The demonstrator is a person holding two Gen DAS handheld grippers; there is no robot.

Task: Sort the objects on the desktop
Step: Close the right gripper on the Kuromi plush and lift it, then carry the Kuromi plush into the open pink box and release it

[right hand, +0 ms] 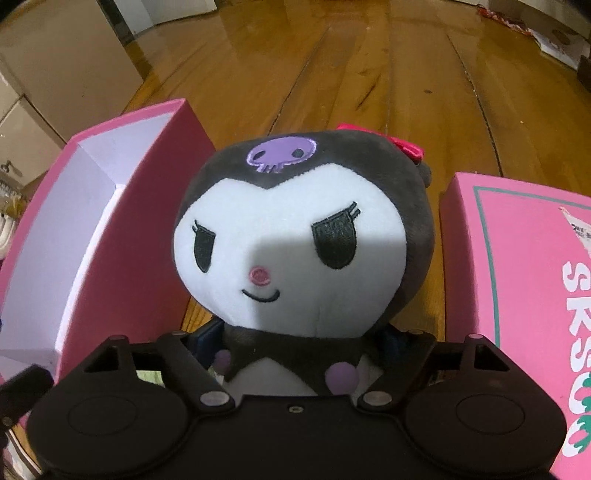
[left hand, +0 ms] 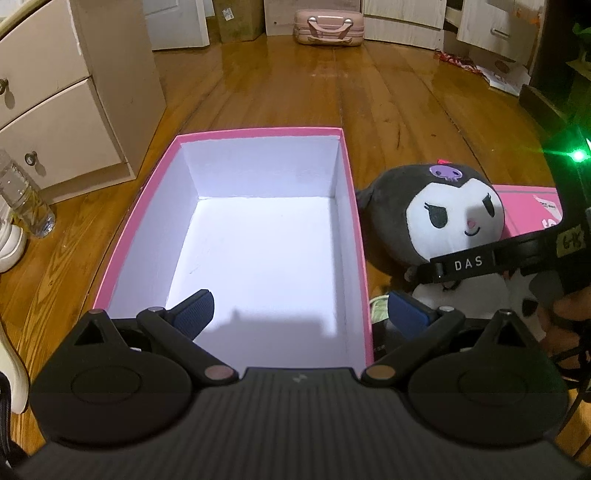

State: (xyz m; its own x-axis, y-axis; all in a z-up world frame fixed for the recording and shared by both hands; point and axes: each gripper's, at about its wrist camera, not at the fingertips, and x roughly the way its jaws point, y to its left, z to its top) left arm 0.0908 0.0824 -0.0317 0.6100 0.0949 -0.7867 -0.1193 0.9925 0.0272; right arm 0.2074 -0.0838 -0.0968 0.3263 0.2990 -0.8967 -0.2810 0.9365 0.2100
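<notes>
We've got the plush doll (right hand: 295, 236) upright on floor between open pink box (left hand: 236, 236) and lid (right hand: 517, 280). R gripper (right hand: 295, 347) fingers pinch its body; L gripper (left hand: 306, 314) spread wide over box, w/ nothing in it. Keep squeeze low, clear box wall at 9 o'clock.

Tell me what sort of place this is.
Probably a bedroom or living space at home, with the work done on the floor: glossy wooden floorboards, a beige drawer cabinet with round knobs, and a small pink suitcase against the far wall.
</notes>
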